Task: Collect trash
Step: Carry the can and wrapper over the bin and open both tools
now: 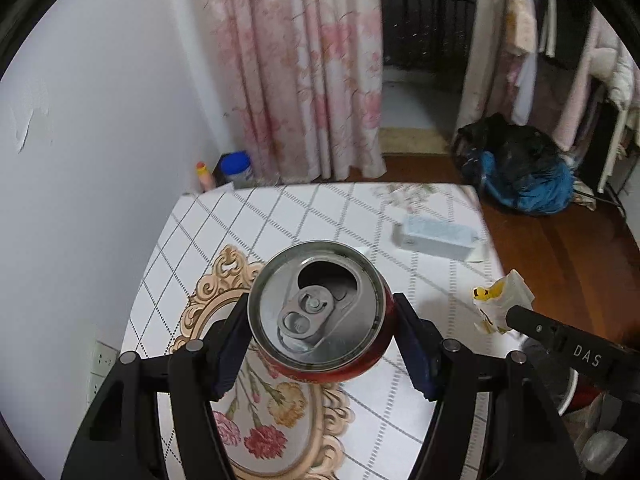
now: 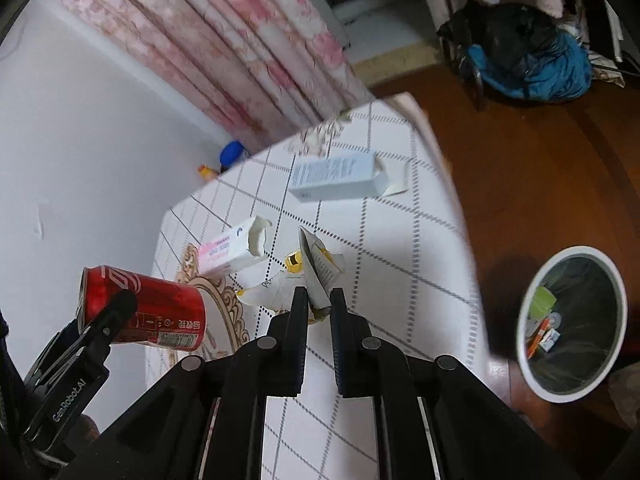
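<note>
My left gripper (image 1: 320, 316) is shut on a red soda can (image 1: 316, 308), opened top facing the camera, held above the table. From the right wrist view the red soda can (image 2: 148, 306) lies sideways in that gripper at the left. My right gripper (image 2: 319, 304) is shut on a torn white and yellow carton (image 2: 316, 272), lifted over the table; the torn white and yellow carton (image 1: 498, 300) also shows at the right of the left wrist view. A pink and white box (image 2: 236, 250) and a pale blue box (image 2: 340, 178) lie on the tablecloth. The pale blue box (image 1: 436, 236) appears near the table's far right edge.
The table (image 2: 400, 272) carries a white checked cloth with a floral medallion. A white bin (image 2: 572, 324) with a dark liner and some rubbish stands on the wooden floor at the right. A black and blue bag (image 2: 524, 52), pink curtains and a blue-lidded jar (image 1: 236, 168) lie beyond.
</note>
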The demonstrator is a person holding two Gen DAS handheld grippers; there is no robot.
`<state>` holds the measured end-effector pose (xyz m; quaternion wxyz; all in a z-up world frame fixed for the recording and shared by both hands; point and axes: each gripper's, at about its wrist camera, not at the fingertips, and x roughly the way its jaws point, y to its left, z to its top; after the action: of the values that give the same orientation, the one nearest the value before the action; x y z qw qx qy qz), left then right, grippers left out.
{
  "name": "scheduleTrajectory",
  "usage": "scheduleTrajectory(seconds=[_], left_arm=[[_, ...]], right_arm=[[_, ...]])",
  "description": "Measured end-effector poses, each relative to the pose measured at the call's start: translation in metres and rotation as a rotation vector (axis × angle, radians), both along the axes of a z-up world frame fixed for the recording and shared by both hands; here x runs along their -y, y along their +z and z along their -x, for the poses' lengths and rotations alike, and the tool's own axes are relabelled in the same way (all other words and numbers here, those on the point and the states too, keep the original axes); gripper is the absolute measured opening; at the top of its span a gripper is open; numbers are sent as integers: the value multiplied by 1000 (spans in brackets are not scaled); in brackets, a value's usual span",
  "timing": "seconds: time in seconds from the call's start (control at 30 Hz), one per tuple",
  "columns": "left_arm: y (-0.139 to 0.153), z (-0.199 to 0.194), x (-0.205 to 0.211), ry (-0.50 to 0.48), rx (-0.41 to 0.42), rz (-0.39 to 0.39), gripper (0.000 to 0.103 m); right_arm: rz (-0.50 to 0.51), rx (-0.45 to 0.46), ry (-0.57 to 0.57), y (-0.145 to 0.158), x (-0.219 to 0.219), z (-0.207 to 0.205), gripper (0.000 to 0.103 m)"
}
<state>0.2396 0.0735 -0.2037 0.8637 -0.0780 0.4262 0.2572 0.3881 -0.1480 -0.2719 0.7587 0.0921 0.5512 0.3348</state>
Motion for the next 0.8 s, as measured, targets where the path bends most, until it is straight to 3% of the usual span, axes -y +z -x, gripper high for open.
scheduleTrajectory(seconds=[0.23,0.43,0.57,0.8], left_arm=[[31,-9,64,-119,53,22,64],[34,-38,133,-244,69,62,64],[18,-63,179,-328,41,101,64],[-50,-111,246,-465,-88,206,65]], right_arm=[[-21,63,-107,35,94,1,11],[10,67,-227,33,186,-8,11],[57,32,-311,9,246,-18,11],[157,-120,-398,-79,315,-40,11]])
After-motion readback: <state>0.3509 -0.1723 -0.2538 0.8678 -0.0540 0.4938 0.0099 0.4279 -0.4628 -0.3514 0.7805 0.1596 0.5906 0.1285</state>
